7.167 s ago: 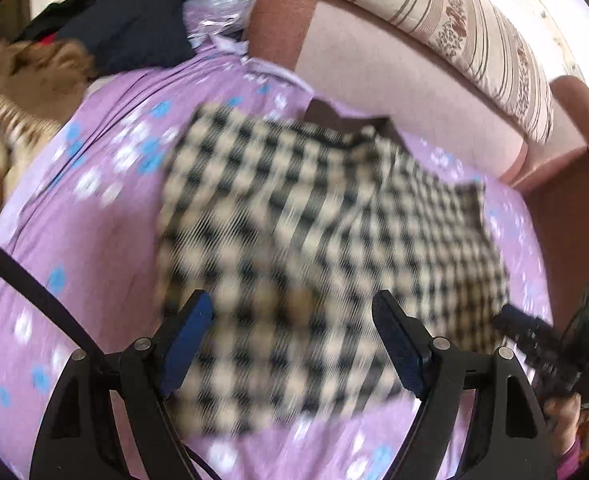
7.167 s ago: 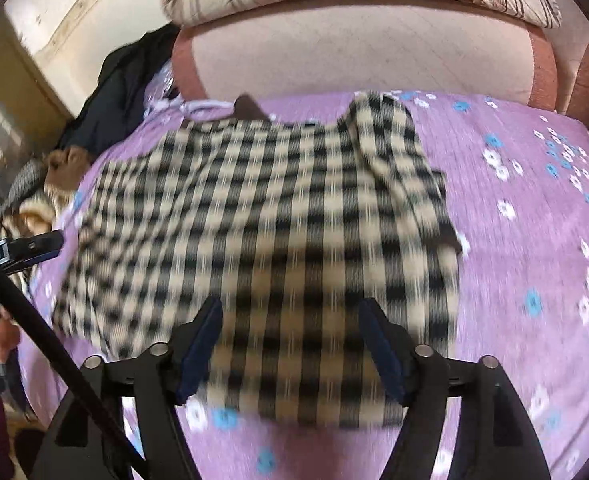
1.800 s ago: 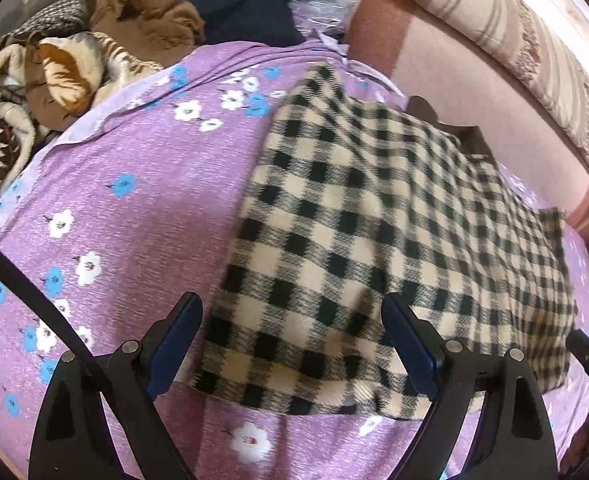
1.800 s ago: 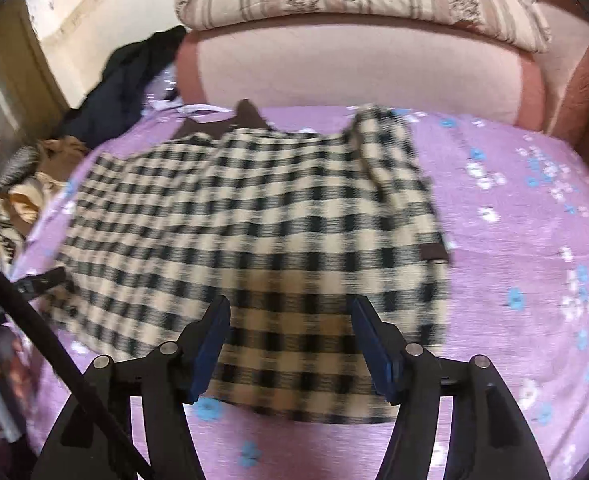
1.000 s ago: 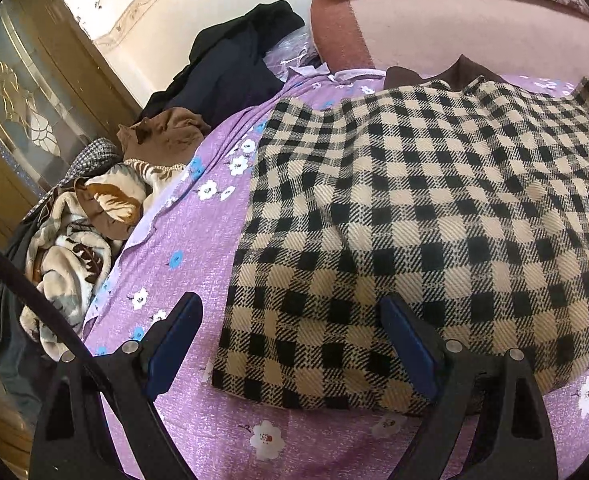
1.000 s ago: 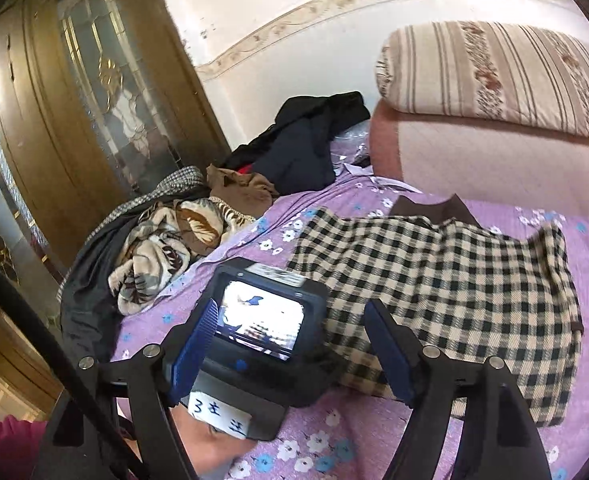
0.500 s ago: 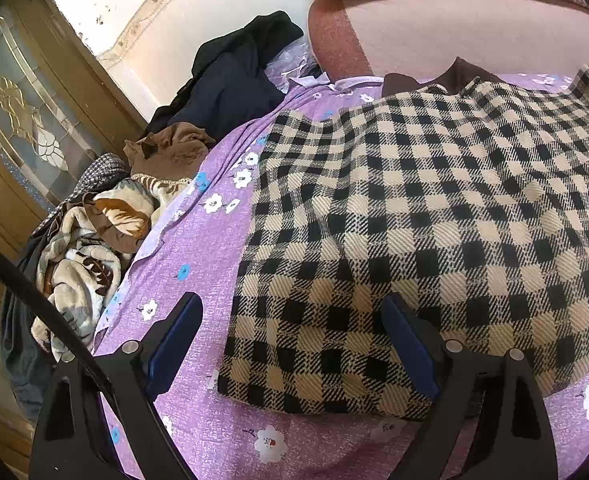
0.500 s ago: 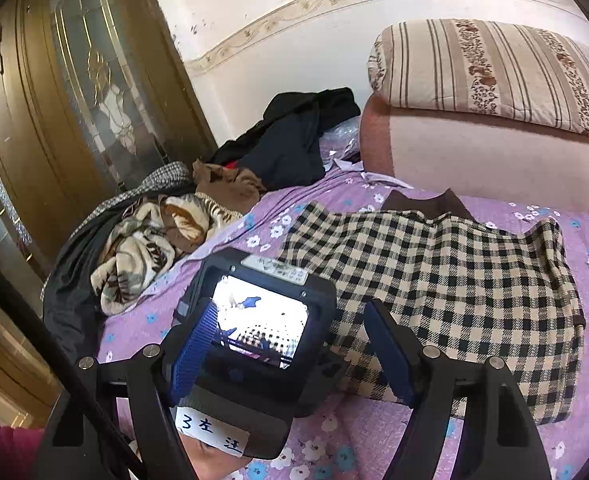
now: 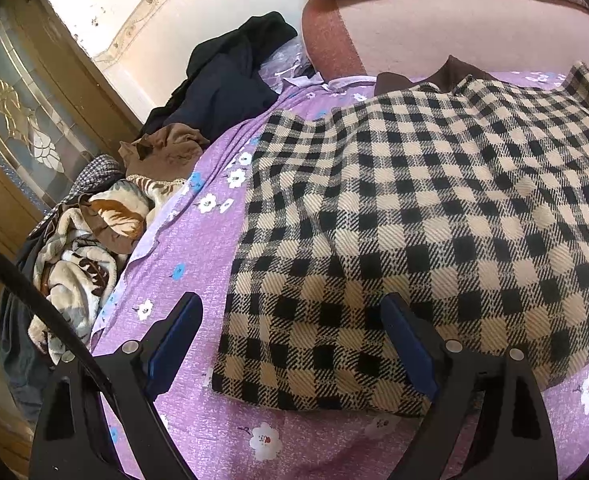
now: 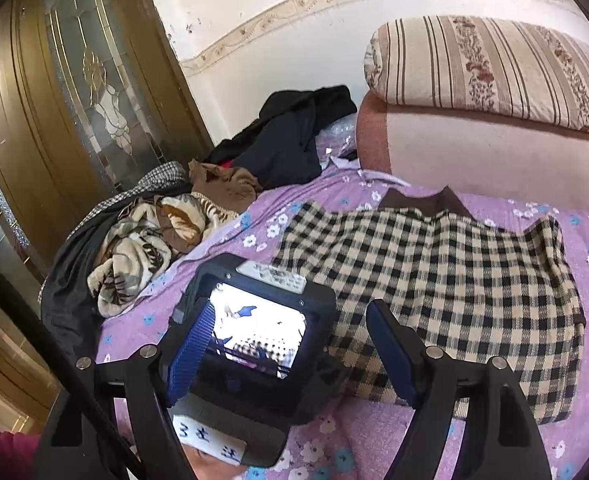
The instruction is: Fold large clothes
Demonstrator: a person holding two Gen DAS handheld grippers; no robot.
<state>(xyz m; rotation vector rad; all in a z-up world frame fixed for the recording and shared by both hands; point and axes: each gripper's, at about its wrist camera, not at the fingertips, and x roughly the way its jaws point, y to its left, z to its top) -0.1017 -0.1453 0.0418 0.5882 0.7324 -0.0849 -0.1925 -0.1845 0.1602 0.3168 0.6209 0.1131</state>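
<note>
You're holding both grippers spread and empty now: left gripper hovering over the near-left corner of the shirt, right gripper swinging left behind it. Shirt's lying folded flat on the bed, so another fold is probably coming.

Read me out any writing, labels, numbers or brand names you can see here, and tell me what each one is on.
White sticker on the back of the left gripper's camera unit: blue handwritten marks, not clear enough to read.
Pale label on top of that unit: print too small to read.
No writing shows on the checked garment.
</note>
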